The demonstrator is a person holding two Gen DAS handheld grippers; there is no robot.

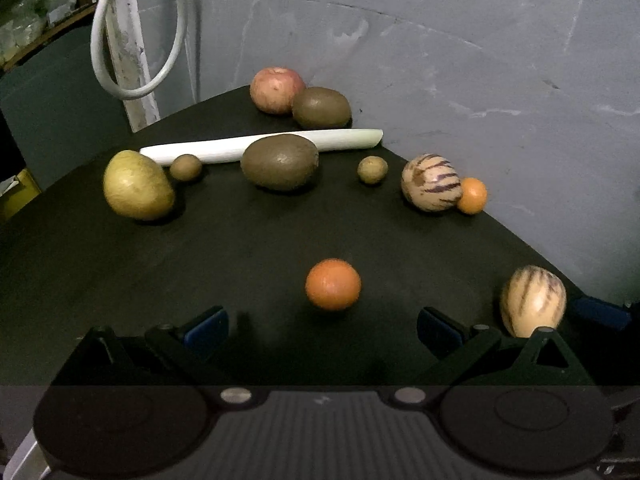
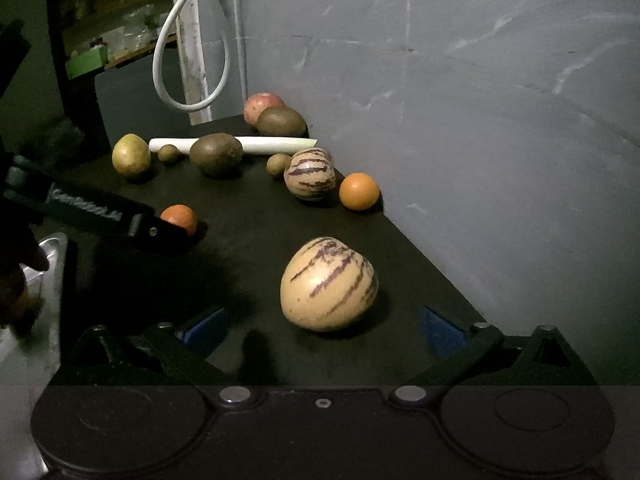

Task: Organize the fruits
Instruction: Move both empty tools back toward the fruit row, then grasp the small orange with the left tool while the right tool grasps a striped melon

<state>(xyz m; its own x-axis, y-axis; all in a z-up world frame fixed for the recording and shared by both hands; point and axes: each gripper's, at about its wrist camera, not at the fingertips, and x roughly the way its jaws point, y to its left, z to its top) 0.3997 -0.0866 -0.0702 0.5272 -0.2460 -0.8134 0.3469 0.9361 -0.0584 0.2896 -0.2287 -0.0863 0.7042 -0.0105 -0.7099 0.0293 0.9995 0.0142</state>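
Fruits lie spread on a black table (image 1: 200,264). My left gripper (image 1: 322,328) is open and empty, with an orange (image 1: 333,284) just ahead between its fingers; the same orange (image 2: 179,218) shows beside the left gripper's finger (image 2: 160,232) in the right wrist view. My right gripper (image 2: 322,330) is open and empty, with a striped pepino melon (image 2: 329,284) just ahead between its fingers; it also shows in the left wrist view (image 1: 533,301). Farther back lie a second striped melon (image 1: 432,182), a second orange (image 1: 472,196), two kiwis (image 1: 280,162) (image 1: 321,107), an apple (image 1: 276,89), a yellow pear (image 1: 138,185) and two small brown fruits (image 1: 185,167) (image 1: 372,170).
A white leek stalk (image 1: 260,146) lies across the back of the table. A grey wall (image 1: 480,80) borders the table on the right. A white cable loop (image 1: 136,32) hangs at the back left. A metal container (image 2: 44,264) stands off the table's left edge.
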